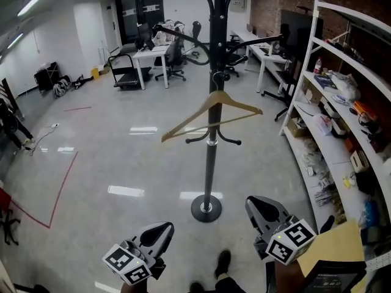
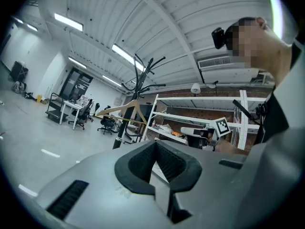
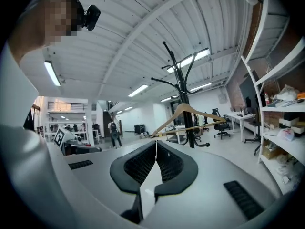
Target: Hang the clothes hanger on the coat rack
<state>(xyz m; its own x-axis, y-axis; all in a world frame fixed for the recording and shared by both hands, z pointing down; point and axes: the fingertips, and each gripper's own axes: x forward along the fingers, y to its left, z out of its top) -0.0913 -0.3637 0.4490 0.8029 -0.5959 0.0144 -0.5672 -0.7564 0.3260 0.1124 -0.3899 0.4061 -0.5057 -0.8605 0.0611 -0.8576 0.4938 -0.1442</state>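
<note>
Left claw is pinched fully together with nothing between its pads, and the left gripper view shows the dark pads meeting tip to tip. Right claw is the same story: closed tight and empty, its pads touching along one thin seam. Both sit low in the head view, well short of the coat rack, one on each side of its pole and aimed toward it, each with its marker cube nearest the camera.

And the wooden clothes hanger is up on the coat rack! Its hook sits at the pole, about halfway up, below the upper arms. The hanger is tilted, its left end lower, and it is apart from both claws. It shows the same way from the left gripper view and the right gripper view.

Below it, the rack's round base rests on the glossy grey floor. Right of the rack stands white shelving full of clutter. Beyond the rack are a white desk and office chairs. To the rack's left, a red tape line runs across the floor.
</note>
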